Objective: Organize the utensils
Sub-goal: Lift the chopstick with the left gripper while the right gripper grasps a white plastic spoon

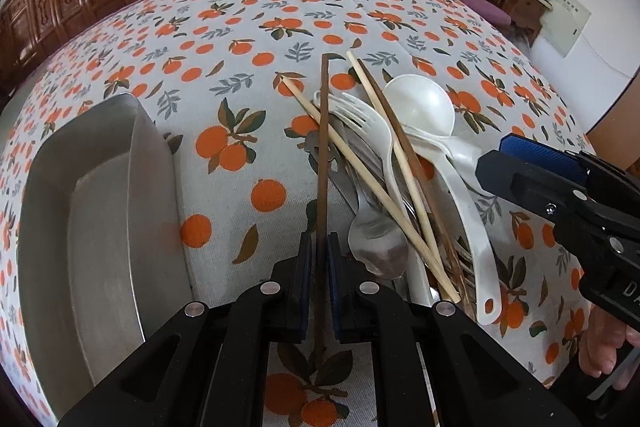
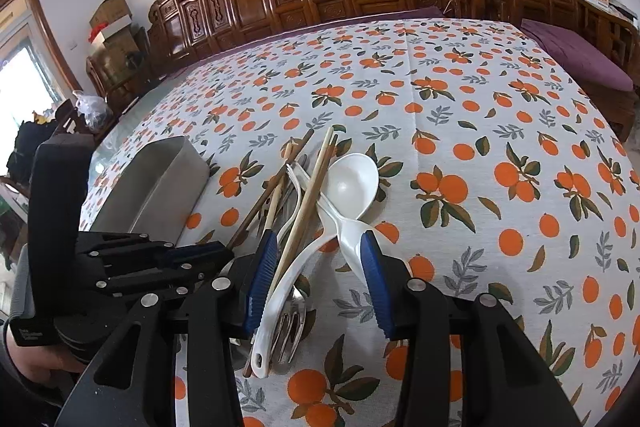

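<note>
Sorting has barely begun: the steel tray (image 1: 100,227), left of the pile (image 1: 384,187), shows nothing in the part visible, while chopsticks, forks, a metal spoon and the white ladle (image 1: 420,103) all lie heaped together on the cloth (image 1: 240,27). The left gripper (image 1: 319,251) is clamped on one dark chopstick (image 1: 323,155) at the pile's left edge — judged the first piece to go. The right gripper (image 2: 320,267), jaws apart, hovers over the pile's near end, holding nothing — nearly everything remains.
</note>
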`<state>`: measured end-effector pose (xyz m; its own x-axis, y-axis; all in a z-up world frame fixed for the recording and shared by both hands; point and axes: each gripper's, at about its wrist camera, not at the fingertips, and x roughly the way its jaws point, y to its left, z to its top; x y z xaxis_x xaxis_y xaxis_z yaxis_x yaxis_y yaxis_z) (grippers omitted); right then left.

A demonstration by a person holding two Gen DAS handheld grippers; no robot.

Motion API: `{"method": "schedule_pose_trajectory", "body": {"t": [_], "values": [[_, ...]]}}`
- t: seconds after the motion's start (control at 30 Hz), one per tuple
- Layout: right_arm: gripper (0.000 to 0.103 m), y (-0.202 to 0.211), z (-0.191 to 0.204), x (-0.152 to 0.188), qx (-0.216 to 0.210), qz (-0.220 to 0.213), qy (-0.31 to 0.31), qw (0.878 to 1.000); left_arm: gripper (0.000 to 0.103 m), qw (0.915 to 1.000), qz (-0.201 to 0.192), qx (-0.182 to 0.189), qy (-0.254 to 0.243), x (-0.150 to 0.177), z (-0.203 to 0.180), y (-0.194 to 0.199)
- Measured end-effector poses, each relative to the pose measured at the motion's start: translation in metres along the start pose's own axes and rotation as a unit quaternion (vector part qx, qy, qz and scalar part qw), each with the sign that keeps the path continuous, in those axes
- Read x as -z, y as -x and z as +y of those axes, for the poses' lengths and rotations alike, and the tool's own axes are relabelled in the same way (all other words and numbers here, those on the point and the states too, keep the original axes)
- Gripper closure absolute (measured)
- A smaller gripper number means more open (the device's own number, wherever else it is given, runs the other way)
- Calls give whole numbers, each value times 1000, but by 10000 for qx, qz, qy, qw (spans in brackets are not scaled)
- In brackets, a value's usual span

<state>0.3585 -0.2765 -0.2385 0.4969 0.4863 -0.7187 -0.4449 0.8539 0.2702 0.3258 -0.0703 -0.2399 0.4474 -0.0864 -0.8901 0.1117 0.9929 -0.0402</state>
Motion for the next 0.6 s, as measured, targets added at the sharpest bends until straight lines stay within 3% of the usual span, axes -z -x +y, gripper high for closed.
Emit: {"method": "schedule_pose_trajectory", "body": {"t": [0.17, 0.47, 0.6], "values": [[60, -2, 3, -1, -33, 1, 4, 10000, 99, 9997, -174, -39, -181, 6, -3, 13], [74, -10, 13, -2, -122, 26, 65, 9999, 99, 9978, -619, 243, -39, 27, 11, 51], [75, -16, 16, -2, 44, 113, 121, 9999, 99, 9954, -878, 382, 15, 34, 19, 69]]}}
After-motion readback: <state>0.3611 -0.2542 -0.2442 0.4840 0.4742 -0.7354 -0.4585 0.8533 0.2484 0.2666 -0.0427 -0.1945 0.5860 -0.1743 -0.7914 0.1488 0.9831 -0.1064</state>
